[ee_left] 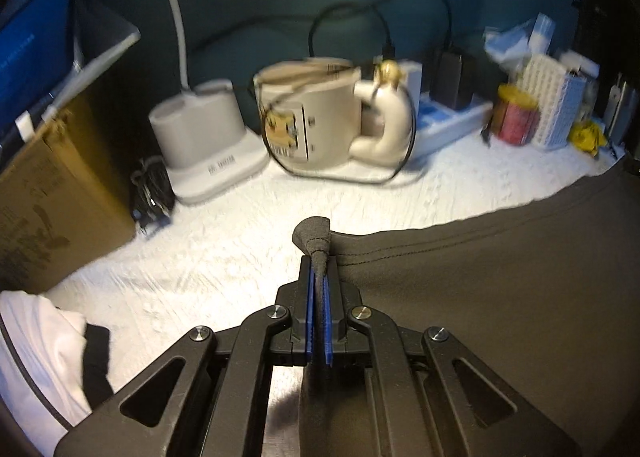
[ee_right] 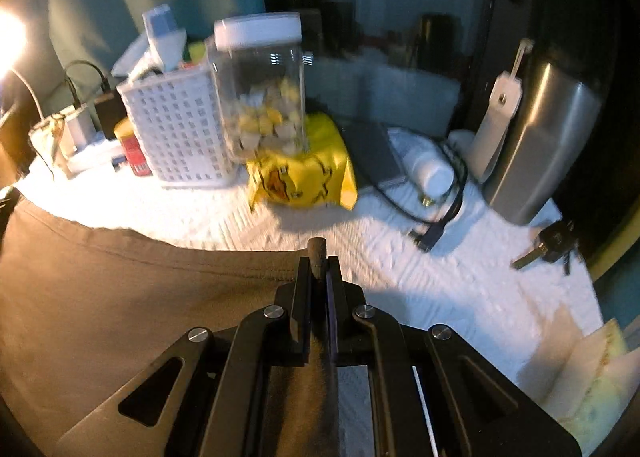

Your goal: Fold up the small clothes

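Left gripper (ee_left: 319, 257) clamped tight on the dark garment's (ee_left: 500, 277) corner. Right gripper (ee_right: 320, 261) pinches its opposite corner above the white table (ee_right: 400, 249)

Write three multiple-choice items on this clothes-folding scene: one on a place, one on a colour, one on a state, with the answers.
1. Where does the clear jar with the white lid stand?
A. on the yellow duck-print bag
B. inside the white basket
C. on the dark garment

2. What colour is the cloth covering the table?
A. red
B. white
C. green

3. What state is the left gripper in?
A. wide open, empty
B. shut on the dark garment's edge
C. shut on a key

Answers: 1 A, the jar's base sits on the yellow bag. 2 B, the textured cover is white. 3 B, dark fabric is pinched between the blue-padded fingers.
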Demonstrator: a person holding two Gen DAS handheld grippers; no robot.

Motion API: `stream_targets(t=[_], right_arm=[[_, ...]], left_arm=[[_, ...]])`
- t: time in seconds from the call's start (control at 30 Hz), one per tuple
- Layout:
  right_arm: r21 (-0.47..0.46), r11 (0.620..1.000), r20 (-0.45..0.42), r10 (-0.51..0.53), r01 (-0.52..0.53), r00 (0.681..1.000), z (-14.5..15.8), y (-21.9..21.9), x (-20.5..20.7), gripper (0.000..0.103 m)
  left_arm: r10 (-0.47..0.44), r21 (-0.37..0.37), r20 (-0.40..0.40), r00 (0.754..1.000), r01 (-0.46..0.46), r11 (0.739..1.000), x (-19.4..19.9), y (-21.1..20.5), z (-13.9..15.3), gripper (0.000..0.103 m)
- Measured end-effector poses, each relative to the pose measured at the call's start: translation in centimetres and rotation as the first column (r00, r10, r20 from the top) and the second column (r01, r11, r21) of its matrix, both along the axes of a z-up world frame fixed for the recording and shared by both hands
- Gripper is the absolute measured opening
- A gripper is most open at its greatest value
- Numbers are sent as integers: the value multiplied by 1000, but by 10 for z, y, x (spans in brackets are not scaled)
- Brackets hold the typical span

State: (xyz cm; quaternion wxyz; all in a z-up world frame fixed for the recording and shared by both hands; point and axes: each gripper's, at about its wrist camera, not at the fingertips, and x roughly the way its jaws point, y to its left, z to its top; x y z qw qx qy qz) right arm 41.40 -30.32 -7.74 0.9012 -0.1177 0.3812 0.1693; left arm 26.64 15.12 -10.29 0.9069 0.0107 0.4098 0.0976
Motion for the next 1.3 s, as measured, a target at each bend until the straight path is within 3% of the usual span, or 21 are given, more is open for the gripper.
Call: stream_targets(t=[0.3, 0.37, 0.47, 0.8, 0.93, 1.3], right_arm=[[1, 999, -79, -37, 38, 996, -9, -4, 12, 10], [-9, 999, -73, -54, 54, 996, -9, -5, 12, 20], [-13, 997, -69, -71, 70, 995, -9, -6, 10, 25], [-37, 994, -52, -105, 104, 993, -1, -12, -11, 26], [-41, 991, -47, -126, 124, 991, 4, -18, -23, 36], [-37, 991, -33, -131, 130, 991, 17, -27, -79, 37]], left_arm=[[31, -35, -66, 997, -33, 999, 2, 7, -11, 6], [47, -31, -75, 996, -49, 998, 1, 9, -9, 16], [87, 36, -76, 993, -85, 996, -6, 9, -4, 31], [78, -14, -94, 993, -80, 997, -45, 3, 11, 31], [47, -6, -103, 994, -48, 999, -52, -8, 12, 31], [-15, 9, -63, 998, 15, 1000, -81, -34, 28, 32]])
